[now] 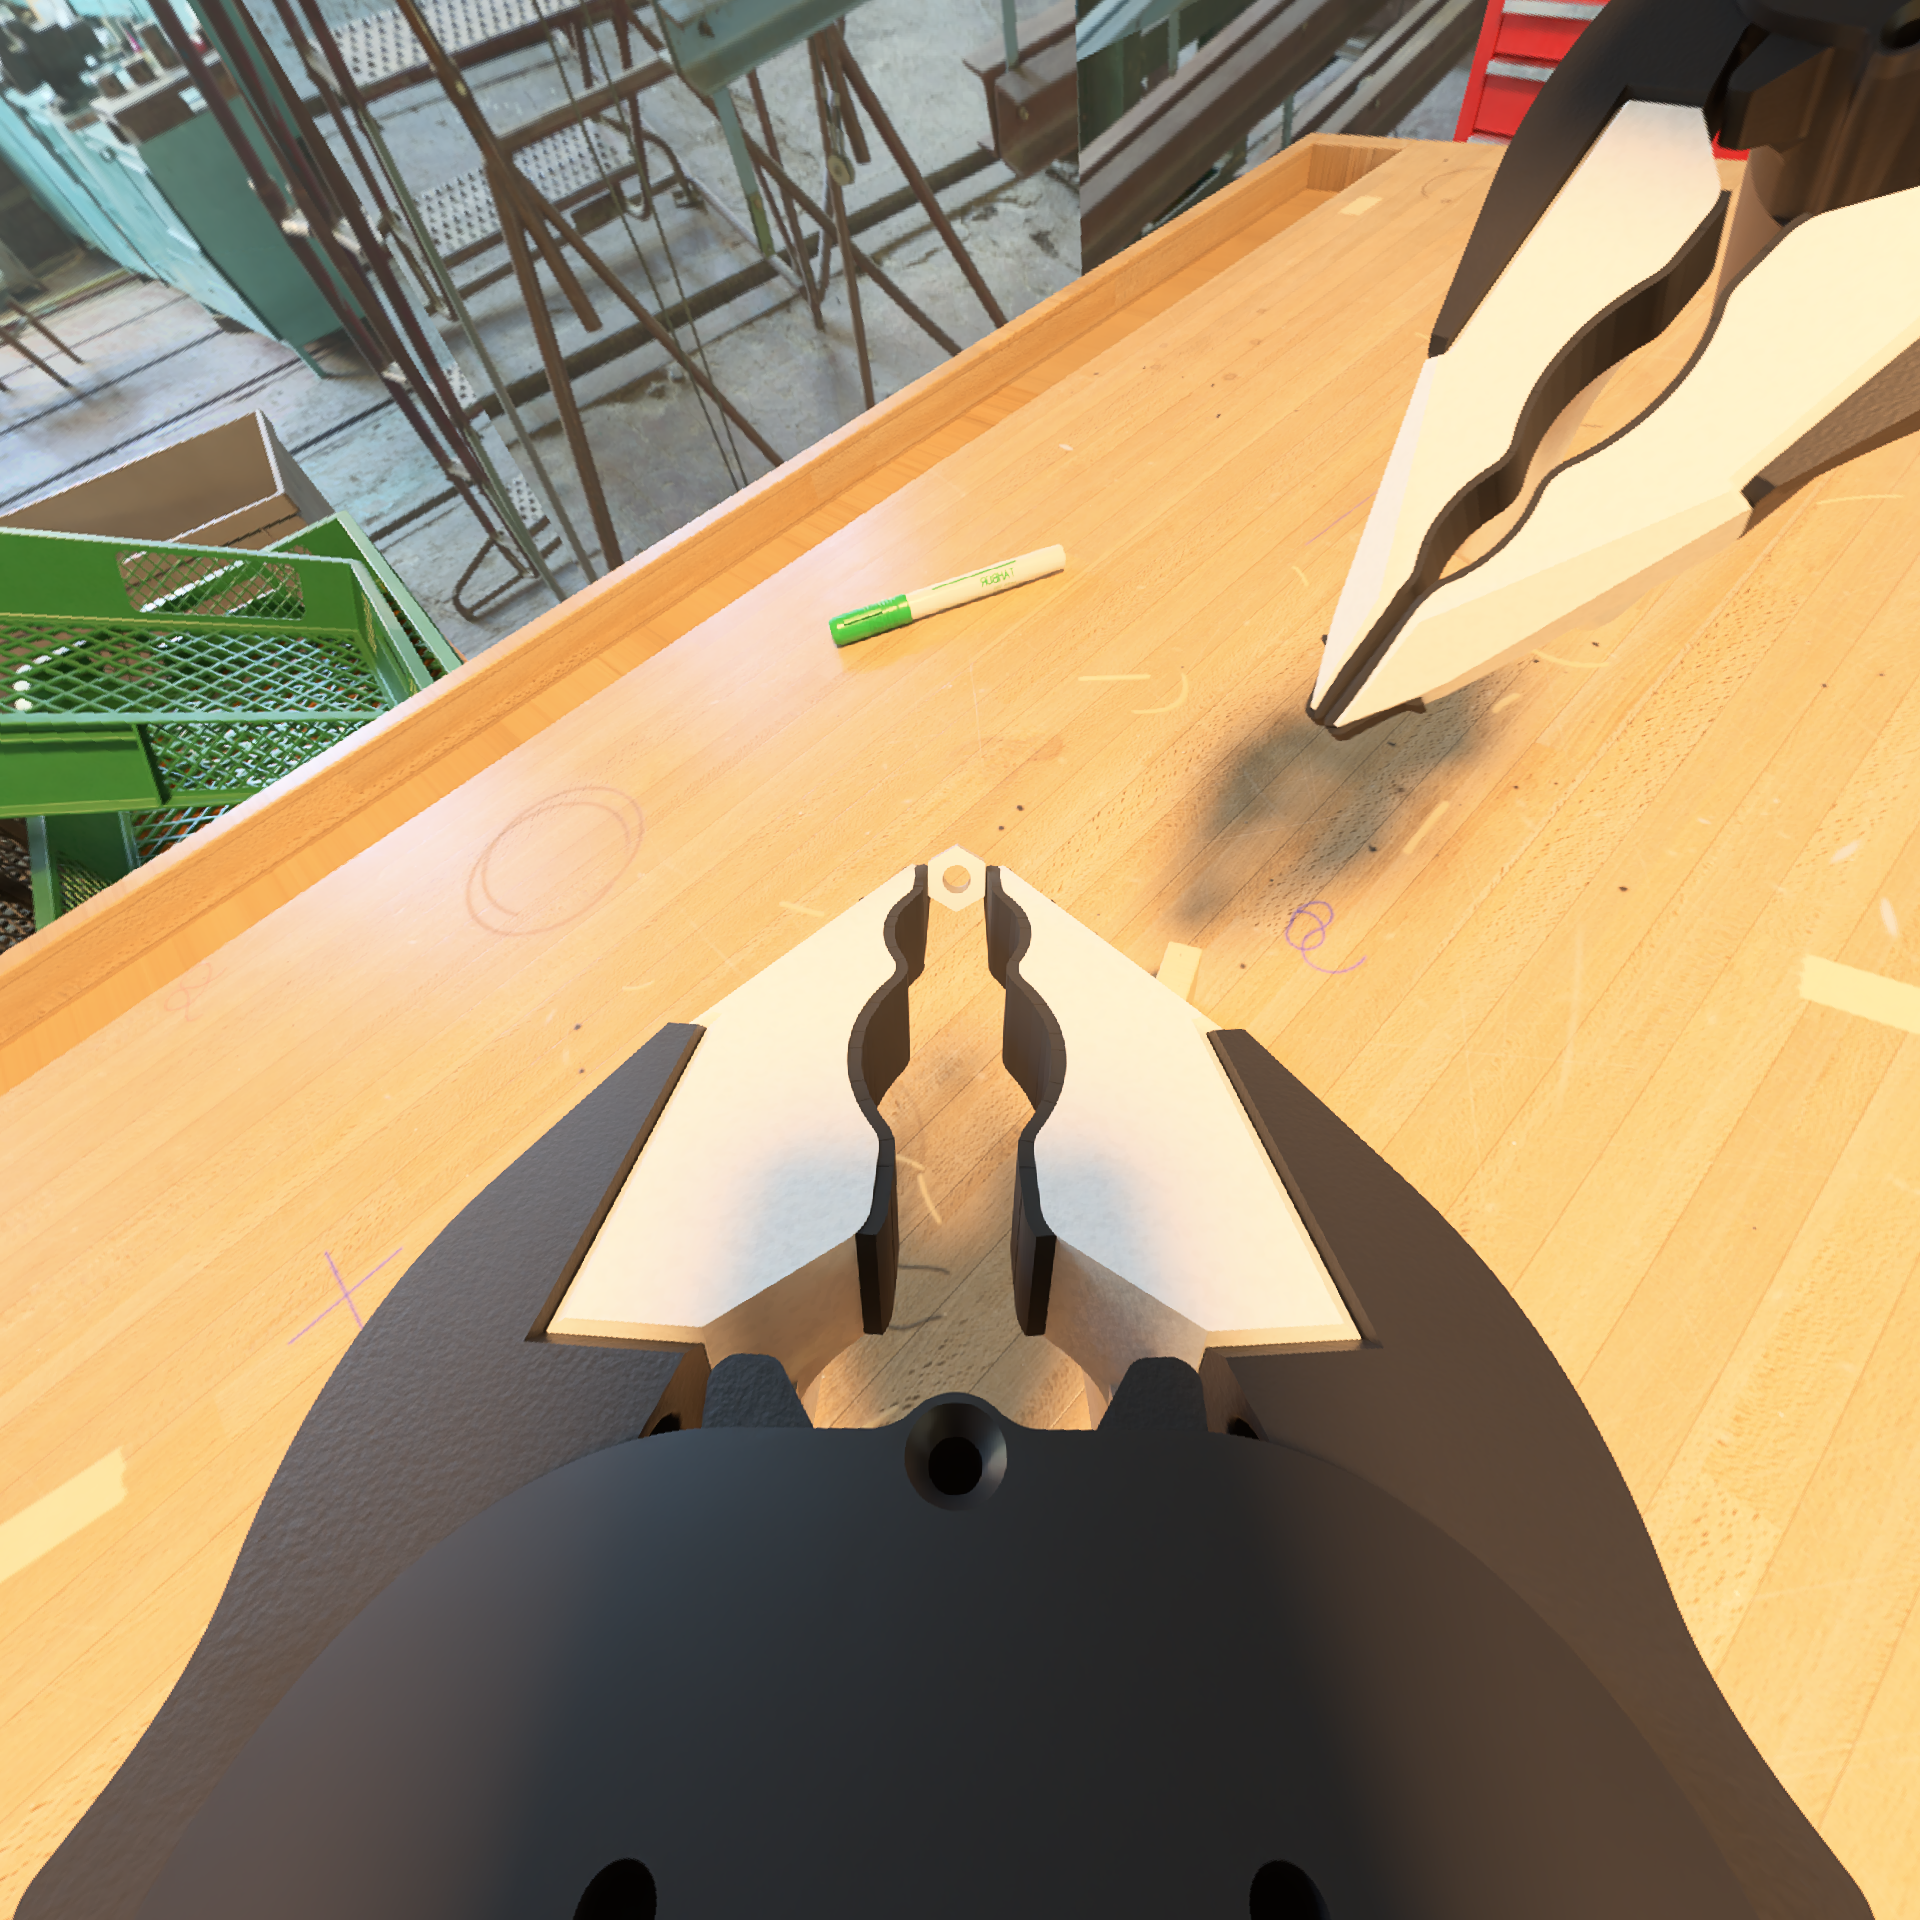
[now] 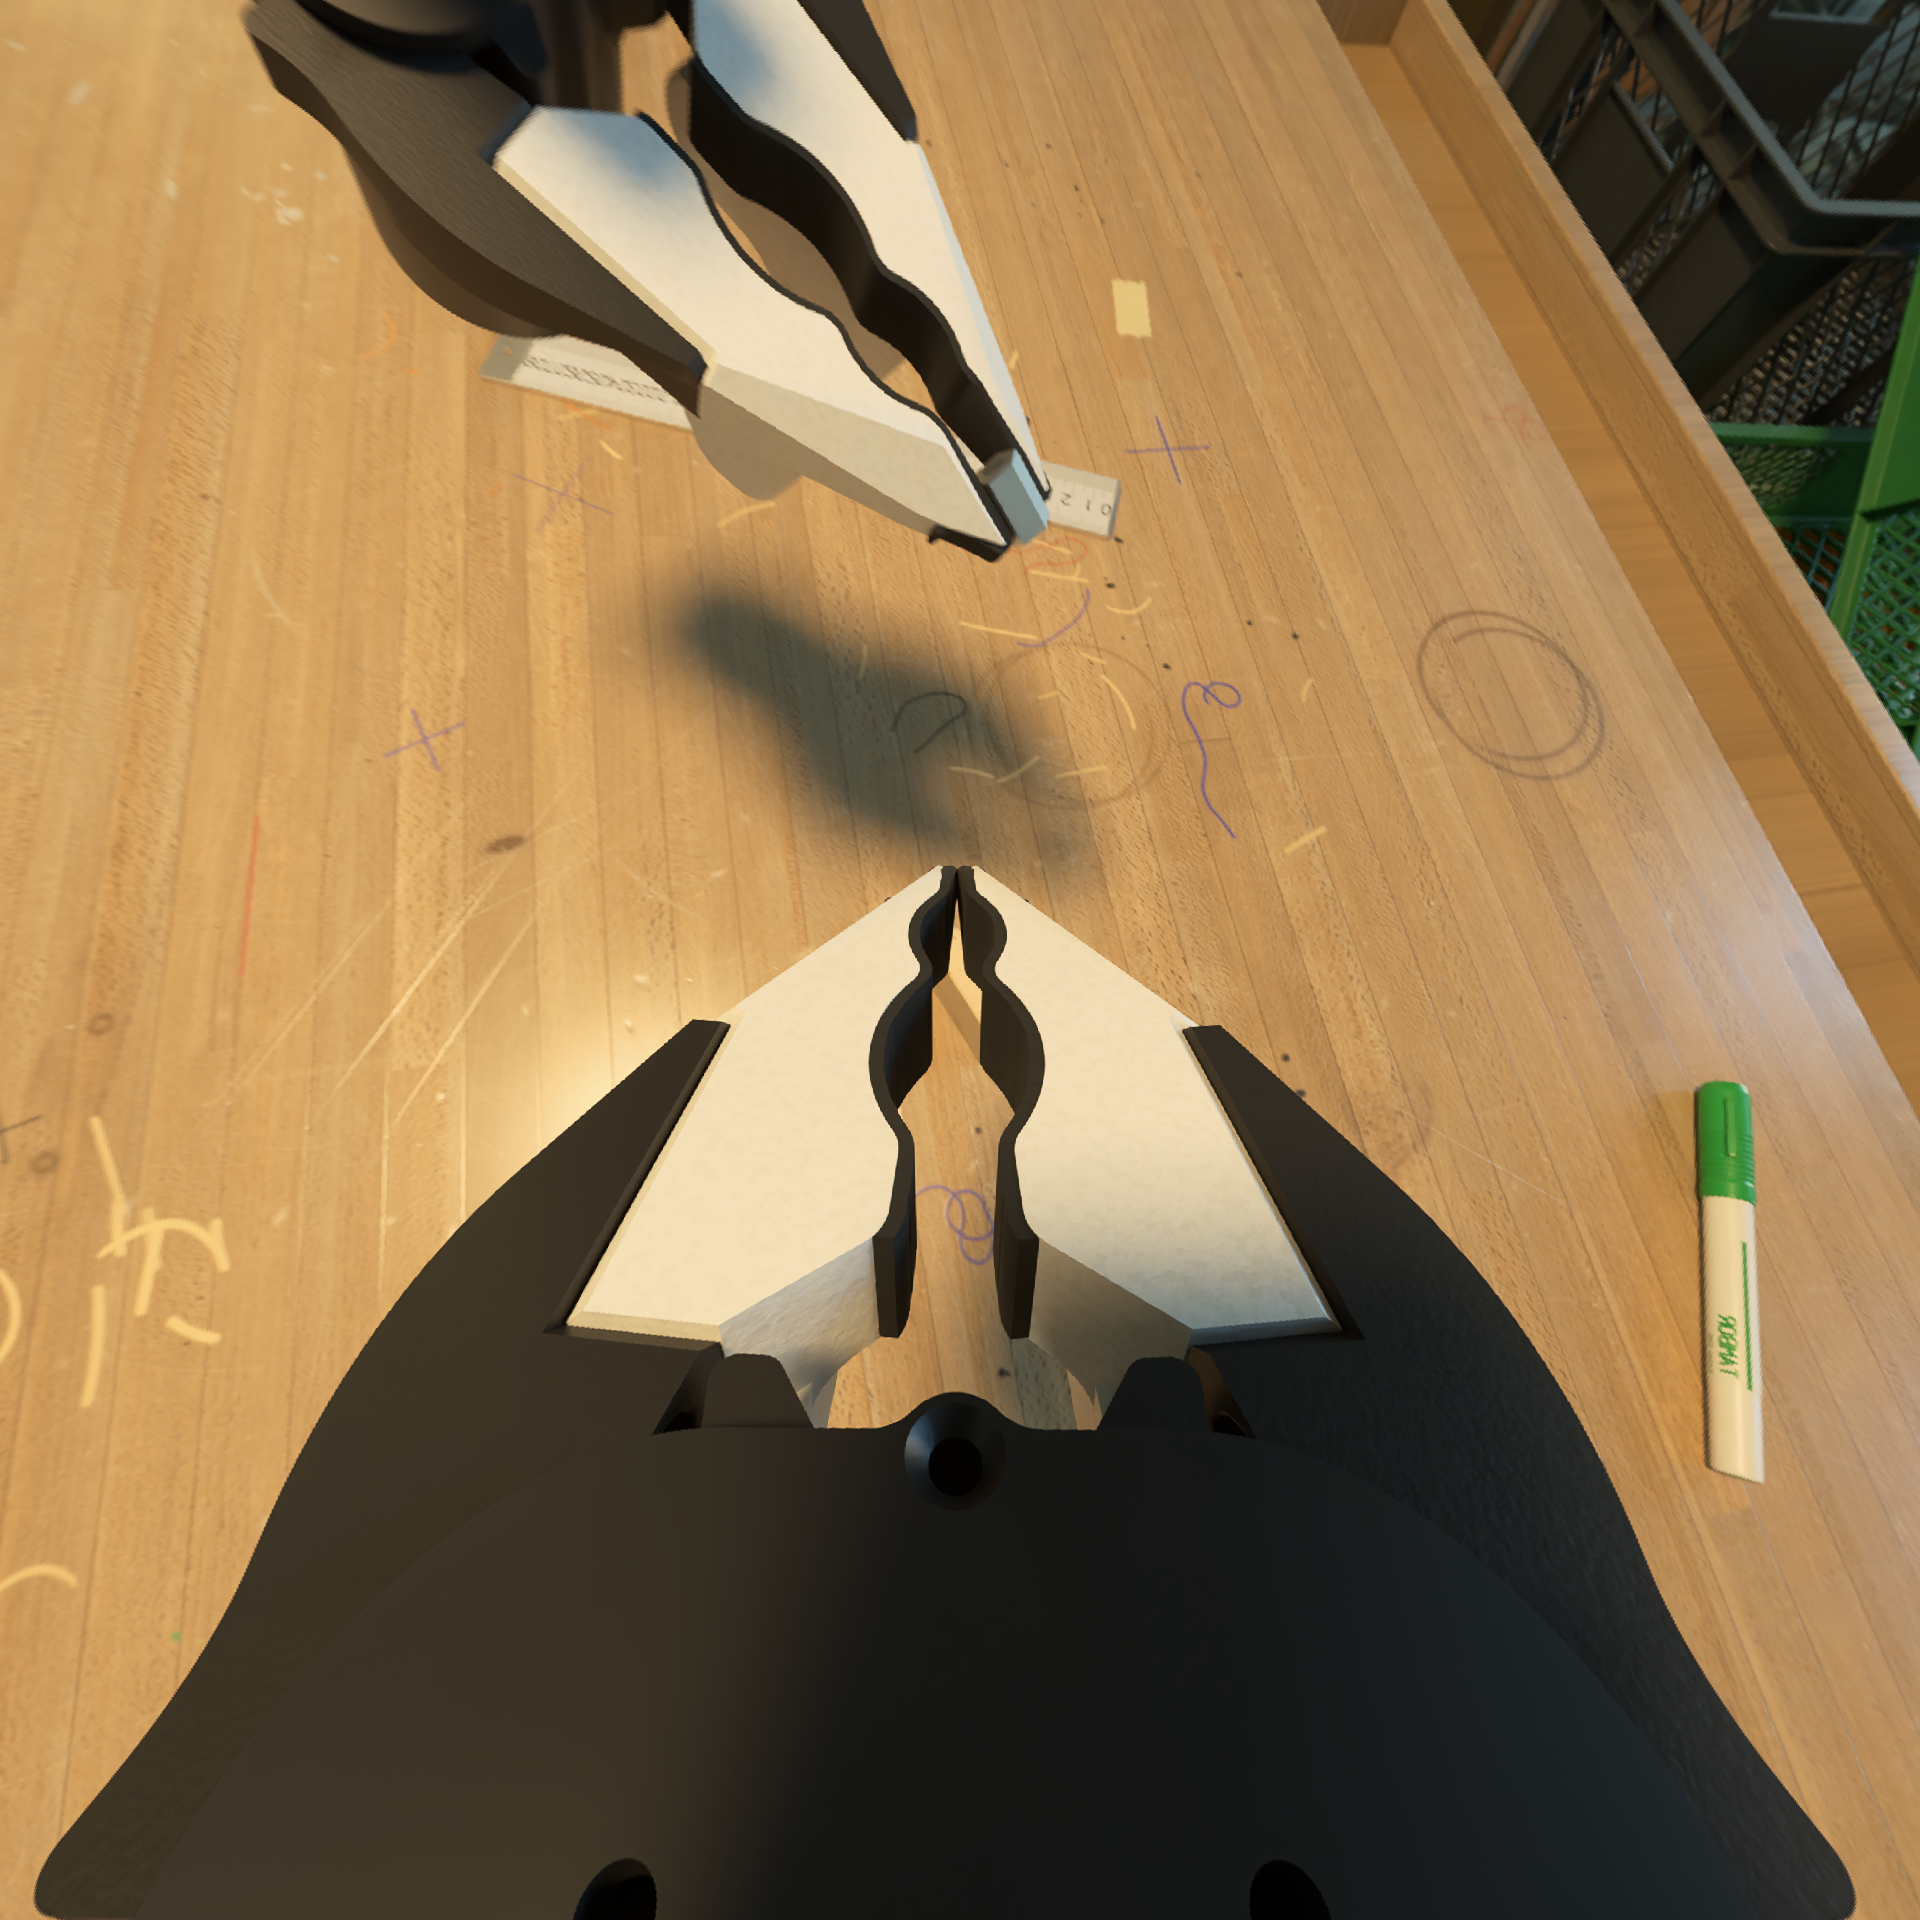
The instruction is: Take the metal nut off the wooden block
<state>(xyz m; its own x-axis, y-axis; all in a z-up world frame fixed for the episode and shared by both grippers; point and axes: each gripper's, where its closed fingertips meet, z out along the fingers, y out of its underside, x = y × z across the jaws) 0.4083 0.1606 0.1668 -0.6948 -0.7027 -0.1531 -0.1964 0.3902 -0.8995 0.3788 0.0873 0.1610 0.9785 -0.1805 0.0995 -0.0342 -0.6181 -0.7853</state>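
**Nut pinched in the left tips, no block in sight**

Left wrist view: nearest me is my own left gripper (image 1: 956,881), and at its very tips sits the metal nut (image 1: 956,878), a small pale hexagon with its hole facing me. The fingers stand a narrow gap apart, closed only as far as the nut's flats allow. The grip is at the extreme ends of the tips, which worries me: a jolt or a slight loosening and the nut drops to the worktop (image 1: 1351,1351) and rolls. Beyond it a green marker (image 1: 945,594) lies near the far raised edge. The right gripper (image 1: 1330,717) hangs toward the far right corner, tips together and empty as far as I can see.

Right wrist view: my right gripper (image 2: 956,878) is nearest, its tips pressed together on nothing, hovering over scribbled wood. Farther off, the left gripper (image 2: 1013,509) points down with the nut (image 2: 1010,480) edge-on between its tips, above a metal ruler (image 2: 582,379) lying on the surface. The marker (image 2: 1730,1278) lies by the right-hand edge.

I cannot find the wooden block in either view, so I judge the nut is already off it. The two tools are near each other; swinging either carelessly could knock the nut loose.
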